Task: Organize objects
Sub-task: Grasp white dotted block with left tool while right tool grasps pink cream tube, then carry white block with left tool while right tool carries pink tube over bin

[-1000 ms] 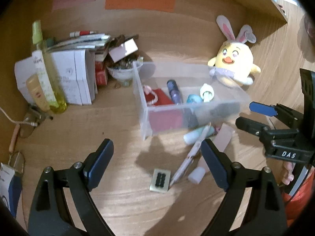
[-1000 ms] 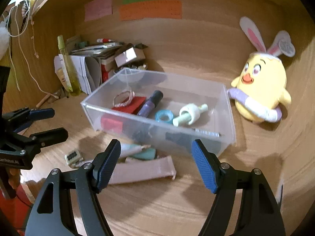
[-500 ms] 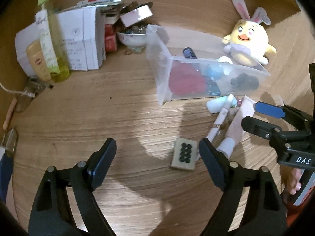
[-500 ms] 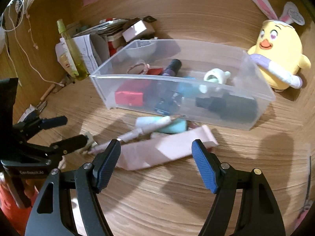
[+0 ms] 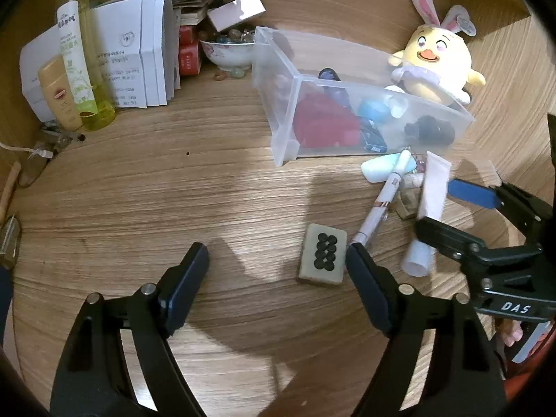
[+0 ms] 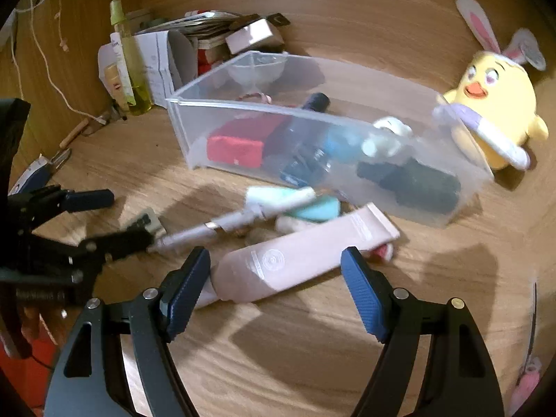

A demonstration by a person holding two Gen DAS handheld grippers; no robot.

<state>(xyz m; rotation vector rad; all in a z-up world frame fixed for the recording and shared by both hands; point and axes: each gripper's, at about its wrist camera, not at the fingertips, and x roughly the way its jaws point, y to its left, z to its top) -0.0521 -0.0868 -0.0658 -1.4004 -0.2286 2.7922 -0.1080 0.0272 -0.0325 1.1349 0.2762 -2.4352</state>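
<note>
Two hand-held grippers hover over the tabletop [image 5: 146, 208]: left hand-held gripper [image 5: 276, 267], its jaws just narrowing, gapes empty beside a tile [image 5: 323, 259]; right hand-held gripper [image 6: 276, 274], widening, straddles a pink tube [image 6: 299, 260] untouched near the bin [image 6: 243, 114]

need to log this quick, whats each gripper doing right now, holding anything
Left gripper: open, holding nothing, jaws just been closing, above the mahjong tile.
Right gripper: open, holding nothing, jaws just been opening around the pink tube.
</note>
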